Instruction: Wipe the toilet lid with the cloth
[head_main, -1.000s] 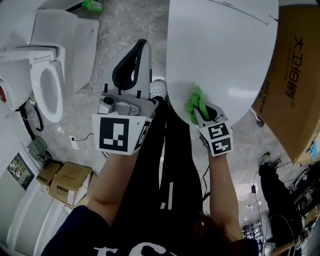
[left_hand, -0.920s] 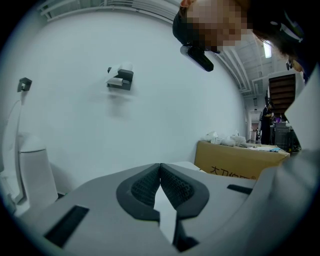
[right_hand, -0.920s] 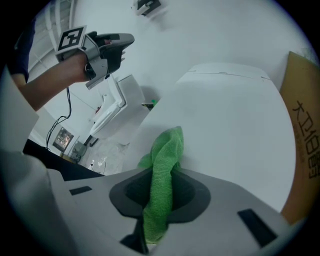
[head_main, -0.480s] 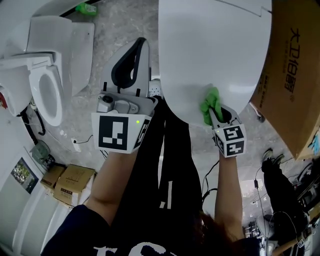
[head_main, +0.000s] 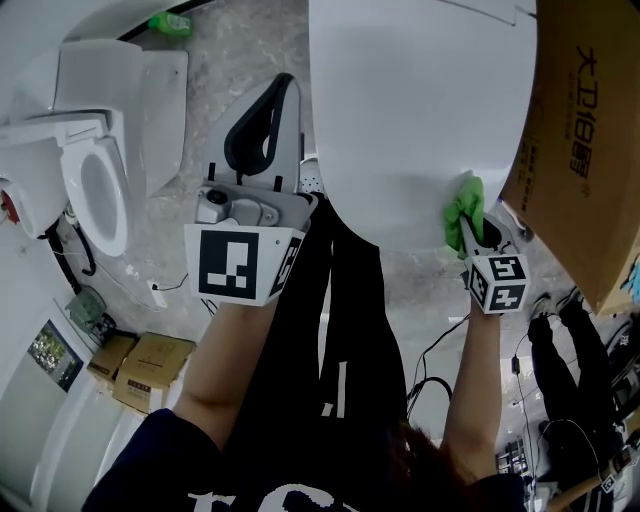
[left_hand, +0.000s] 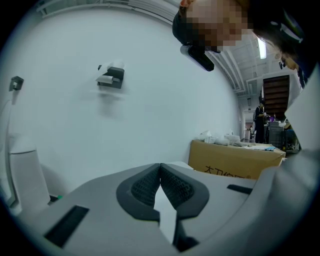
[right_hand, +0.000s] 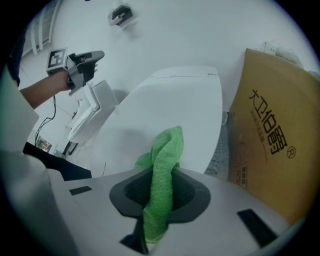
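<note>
My right gripper (head_main: 472, 232) clamps the crumpled green microfibre cloth (head_main: 462, 208) against the glossy white toilet lid (head_main: 420, 110), 4 o'clock edge, for wiping. Idle left gripper (head_main: 262, 125): jaws together, empty.

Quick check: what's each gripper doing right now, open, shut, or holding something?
Left gripper: jaws shut, holding nothing.
Right gripper: jaws shut on the green cloth, at the toilet lid edge.

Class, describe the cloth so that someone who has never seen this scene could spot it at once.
Find the big white toilet lid beside the brown cardboard box. At the lid's near edge, next to the box, the right gripper is shut on the cloth. It is bright green and bunched, the only colour against the white lid.
</note>
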